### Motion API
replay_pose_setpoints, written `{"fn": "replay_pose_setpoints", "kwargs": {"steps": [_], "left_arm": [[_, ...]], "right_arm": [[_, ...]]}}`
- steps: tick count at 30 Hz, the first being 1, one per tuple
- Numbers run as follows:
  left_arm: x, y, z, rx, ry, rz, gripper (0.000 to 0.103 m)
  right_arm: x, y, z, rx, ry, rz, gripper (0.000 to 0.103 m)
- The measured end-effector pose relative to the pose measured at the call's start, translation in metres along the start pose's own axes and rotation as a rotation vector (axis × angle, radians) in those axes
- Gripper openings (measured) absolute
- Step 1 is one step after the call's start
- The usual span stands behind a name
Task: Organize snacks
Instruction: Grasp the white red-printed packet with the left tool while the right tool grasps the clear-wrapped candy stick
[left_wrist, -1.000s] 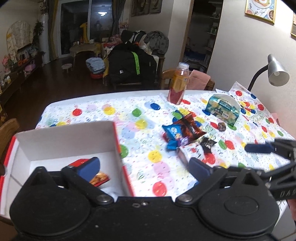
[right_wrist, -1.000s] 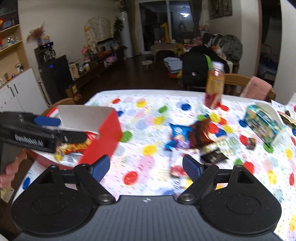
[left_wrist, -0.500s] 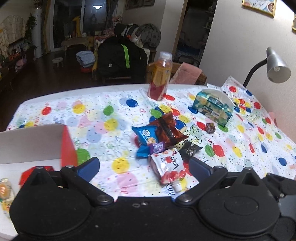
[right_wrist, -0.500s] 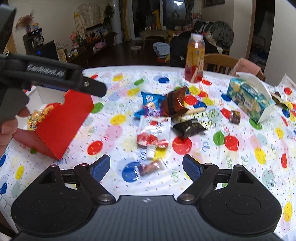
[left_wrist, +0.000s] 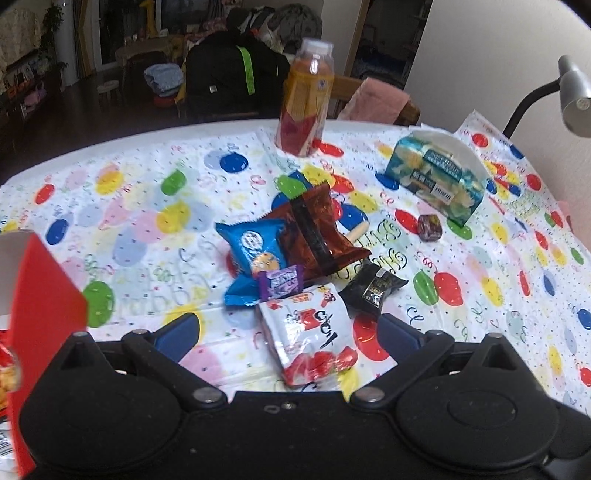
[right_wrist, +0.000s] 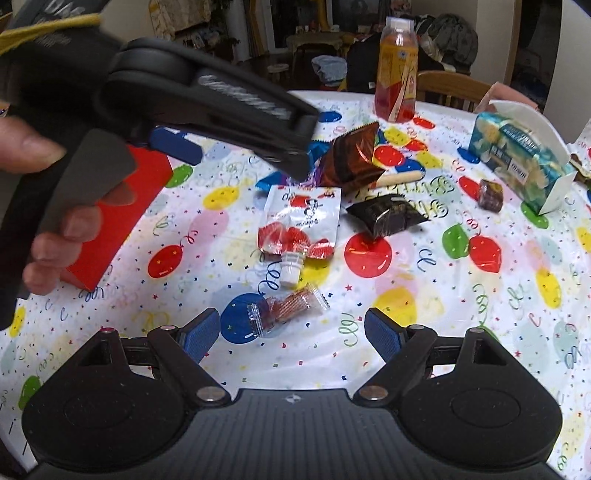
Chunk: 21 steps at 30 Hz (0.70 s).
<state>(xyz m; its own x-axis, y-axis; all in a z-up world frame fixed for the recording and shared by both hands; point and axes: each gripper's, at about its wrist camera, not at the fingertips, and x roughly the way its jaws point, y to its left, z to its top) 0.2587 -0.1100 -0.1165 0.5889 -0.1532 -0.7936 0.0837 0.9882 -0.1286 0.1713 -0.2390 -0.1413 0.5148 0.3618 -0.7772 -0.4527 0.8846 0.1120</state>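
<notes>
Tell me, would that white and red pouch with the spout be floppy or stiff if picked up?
Probably floppy: the pouch lies flat and creased on the tablecloth. Its glossy film looks slippery. The hard spout cap is likely its only stiff part.

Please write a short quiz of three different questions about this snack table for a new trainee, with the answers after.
1. True or false: the left gripper is shut on the white and red spout pouch.
2. Which thing lies nearest in front of the right gripper? A) the juice bottle B) the small clear wrapped snack C) the blue biscuit packet
3. Fill in: the spout pouch lies flat with its white cap pointing toward the ____ gripper.

Key:
1. False. Its jaws stand open, one on each side of the pouch, and grip nothing.
2. B
3. right
</notes>
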Motion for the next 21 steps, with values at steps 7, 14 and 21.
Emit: {"fn": "replay_pose_setpoints", "kwargs": {"steps": [7,14,21], "left_arm": [[0.031,-0.010,0.004,0.000,0.052,0.011,0.100],[0.056,-0.009,0.008,-0.034,0.106,0.015,0.097],[0.071,-0.011,0.011,-0.051,0.131,0.015,0.094]], "right_arm": [[0.021,-0.007,0.000,0.015,0.032,0.028,0.086],[0.033,-0.005,0.001,0.043,0.069,0.077,0.085],[0.044,-0.008,0.009,0.101,0.104,0.078,0.076]]}}
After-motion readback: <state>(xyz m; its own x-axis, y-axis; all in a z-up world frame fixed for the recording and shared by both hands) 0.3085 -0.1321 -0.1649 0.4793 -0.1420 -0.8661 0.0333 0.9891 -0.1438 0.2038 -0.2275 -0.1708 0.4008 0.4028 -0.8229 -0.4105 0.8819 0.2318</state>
